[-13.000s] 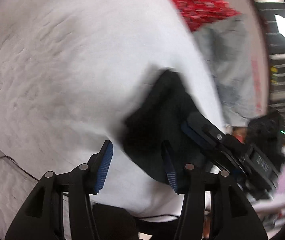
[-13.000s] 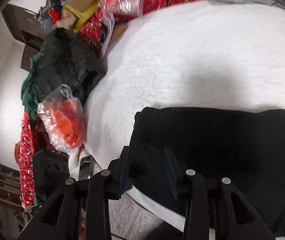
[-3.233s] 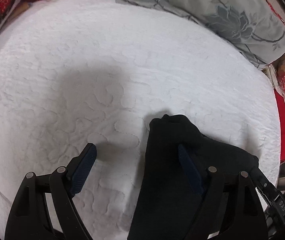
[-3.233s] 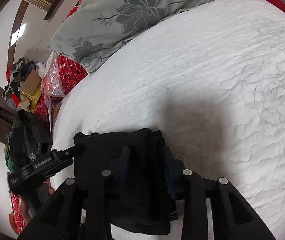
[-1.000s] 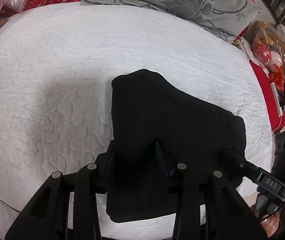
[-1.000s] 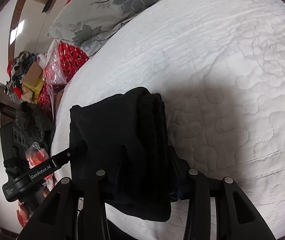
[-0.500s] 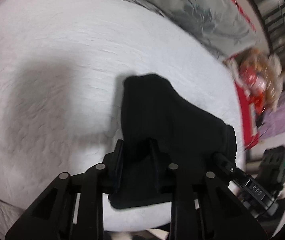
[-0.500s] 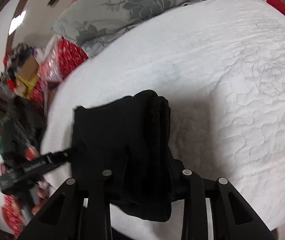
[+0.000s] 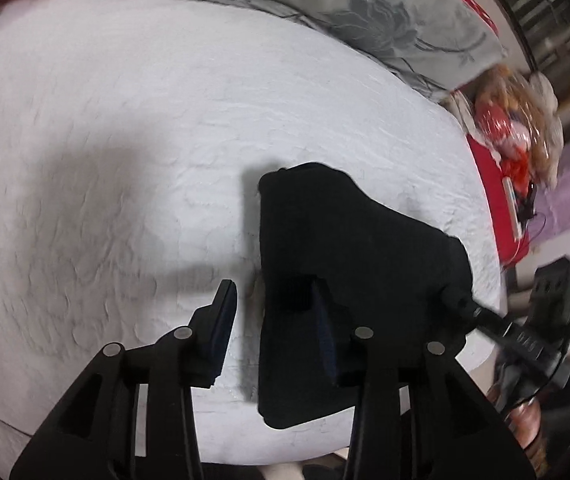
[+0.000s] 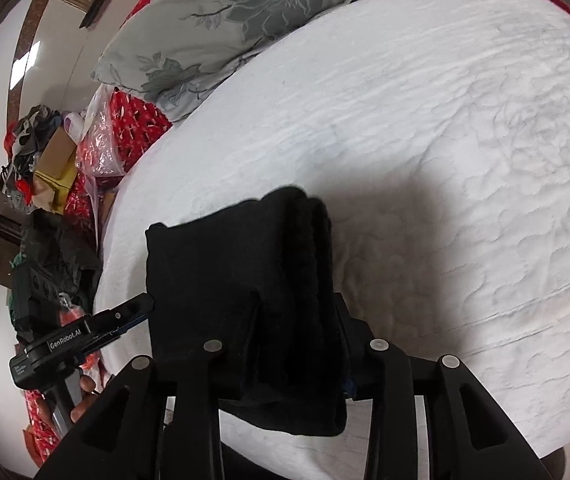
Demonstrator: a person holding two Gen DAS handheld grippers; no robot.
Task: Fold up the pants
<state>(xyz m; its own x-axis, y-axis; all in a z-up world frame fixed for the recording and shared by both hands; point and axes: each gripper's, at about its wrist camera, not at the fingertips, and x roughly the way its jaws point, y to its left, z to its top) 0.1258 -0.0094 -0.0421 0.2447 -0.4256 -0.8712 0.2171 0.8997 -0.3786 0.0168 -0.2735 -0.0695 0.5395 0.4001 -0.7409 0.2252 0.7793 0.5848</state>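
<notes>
Black fabric pants [image 9: 349, 248], folded into a thick bundle, lie on white quilted bed [image 9: 125, 140] — left gripper [image 9: 271, 332] jaws released, right gripper [image 10: 297, 332] jaws clenched on the bundle's edge.

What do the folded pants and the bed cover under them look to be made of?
Pants: soft, thick matte black fabric, possibly knit or fleece; the folded edge bulges in rounded layers, no sheen. Bed cover: white quilted cloth, probably cotton-like, with stitched floral and wavy lines puckering the surface.

"GenRobot.AI" on the left hand-held gripper [image 10: 141, 307]
</notes>
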